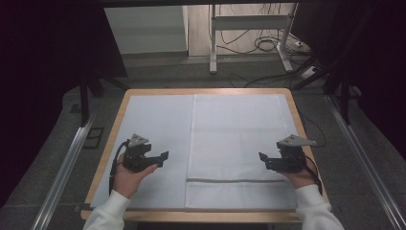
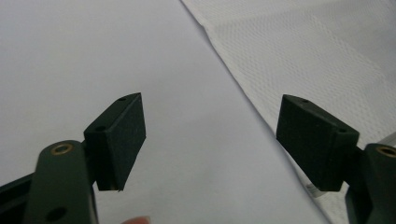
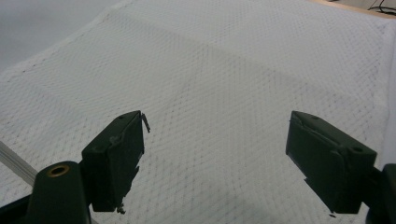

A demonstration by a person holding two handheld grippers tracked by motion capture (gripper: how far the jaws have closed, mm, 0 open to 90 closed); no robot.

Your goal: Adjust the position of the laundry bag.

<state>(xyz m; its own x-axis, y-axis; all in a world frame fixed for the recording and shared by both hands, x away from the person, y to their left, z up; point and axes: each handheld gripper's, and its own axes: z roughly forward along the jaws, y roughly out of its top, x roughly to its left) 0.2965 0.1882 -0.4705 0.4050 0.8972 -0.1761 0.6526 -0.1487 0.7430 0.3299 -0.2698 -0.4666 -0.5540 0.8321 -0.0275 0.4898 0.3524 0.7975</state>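
High view: we see the mesh laundry bag (image 1: 239,148) flat on the table's (image 1: 115,120) right half, our left gripper (image 1: 160,158) over bare mat beside the bag's left edge, our right gripper (image 1: 264,160) above its right edge.
Left gripper view: jaws wide, empty; bag edge (image 2: 299,56) just right.
Right gripper view: jaws wide, empty, over mesh (image 3: 210,84); zipper band (image 3: 14,163) lower left.
Writing: we read none.

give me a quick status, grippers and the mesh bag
Left gripper open, over the pale mat. Right gripper open, above the white mesh laundry bag. Bag flat, zipper near the front edge. Nothing in the way.
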